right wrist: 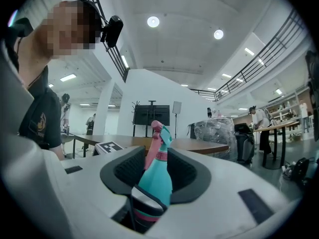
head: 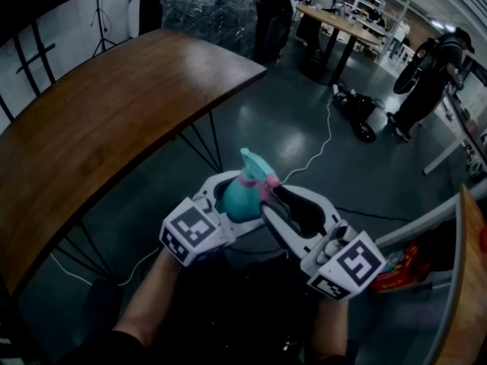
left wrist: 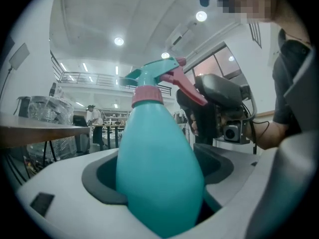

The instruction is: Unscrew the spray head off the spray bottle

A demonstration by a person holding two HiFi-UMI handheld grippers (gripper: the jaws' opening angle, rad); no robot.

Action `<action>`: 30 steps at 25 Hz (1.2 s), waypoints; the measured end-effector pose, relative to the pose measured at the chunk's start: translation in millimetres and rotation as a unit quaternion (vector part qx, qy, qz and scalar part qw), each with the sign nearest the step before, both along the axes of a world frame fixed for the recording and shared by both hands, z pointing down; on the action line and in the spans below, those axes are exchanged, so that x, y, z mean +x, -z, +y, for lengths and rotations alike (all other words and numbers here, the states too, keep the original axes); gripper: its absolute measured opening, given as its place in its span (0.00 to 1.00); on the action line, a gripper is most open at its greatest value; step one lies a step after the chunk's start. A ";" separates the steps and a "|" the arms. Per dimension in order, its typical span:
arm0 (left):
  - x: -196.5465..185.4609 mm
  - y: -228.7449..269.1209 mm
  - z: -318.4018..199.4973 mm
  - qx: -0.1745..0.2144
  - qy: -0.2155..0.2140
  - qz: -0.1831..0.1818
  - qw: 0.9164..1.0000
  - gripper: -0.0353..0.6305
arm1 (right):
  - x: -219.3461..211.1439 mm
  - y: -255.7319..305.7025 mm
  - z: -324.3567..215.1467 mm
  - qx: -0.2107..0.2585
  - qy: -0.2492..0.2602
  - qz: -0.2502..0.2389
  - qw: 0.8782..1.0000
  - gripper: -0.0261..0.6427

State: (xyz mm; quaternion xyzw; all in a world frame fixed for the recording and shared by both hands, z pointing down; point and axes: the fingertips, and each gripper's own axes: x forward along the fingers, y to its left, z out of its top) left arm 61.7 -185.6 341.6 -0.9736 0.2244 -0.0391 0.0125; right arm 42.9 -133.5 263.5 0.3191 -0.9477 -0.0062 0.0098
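Head view: your left gripper [head: 230, 191] and right gripper [head: 275, 196] hold bottle [head: 240, 201] in air over floor [head: 304, 120], beside table [head: 114, 112].
Left gripper view: jaws clamped on bottle body. Head [left wrist: 158, 72] sits on neck, collar [left wrist: 147, 94] seated, no gap seen.
Right gripper view: jaws wide, pads seem to press head at collar.
Head not off yet; you have unscrewing left.

The bottle [left wrist: 159, 193] has its base hidden deep between the left gripper [left wrist: 159, 158] jaws. Whether the right gripper [right wrist: 158, 163] presses the spray head [right wrist: 159, 133] or only flanks it cannot be told.
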 end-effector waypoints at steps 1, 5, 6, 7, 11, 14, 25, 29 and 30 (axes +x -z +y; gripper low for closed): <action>0.5 0.7 1.0 0.000 -0.003 0.002 1.000 0.69 | 2.9 0.0 -0.5 0.001 -0.003 0.001 1.000 0.26; 2.1 4.1 5.7 0.005 -0.017 0.011 1.000 0.69 | 13.3 -0.9 -4.8 0.003 -0.013 0.005 1.000 0.26; 1.9 5.2 6.8 0.006 -0.022 0.012 1.000 0.69 | 15.5 -1.1 -6.8 0.003 -0.017 0.005 1.000 0.26; 1.5 6.5 8.3 0.007 -0.027 0.014 1.000 0.69 | 17.5 -1.2 -8.9 0.003 -0.022 0.005 1.000 0.26; 1.1 12.9 16.8 0.009 -0.055 0.022 0.998 0.69 | 23.5 -1.3 -15.3 -0.002 -0.037 0.004 0.999 0.24; 3.8 12.7 20.0 0.010 -0.063 0.024 0.998 0.69 | 28.5 -4.2 -17.6 -0.005 -0.042 0.003 0.999 0.24; -2.9 1.6 -6.3 0.018 0.042 -0.008 0.999 0.69 | 1.5 3.0 -7.9 0.003 -0.046 -0.024 0.999 0.24; 2.8 -1.1 -1.5 0.025 0.047 -0.023 0.998 0.69 | -8.7 -9.4 -17.2 -0.015 -0.067 -0.001 0.998 0.24; 5.4 -2.1 -0.2 0.026 0.047 -0.025 0.998 0.69 | -8.6 -10.7 -18.0 -0.016 -0.068 0.001 0.998 0.24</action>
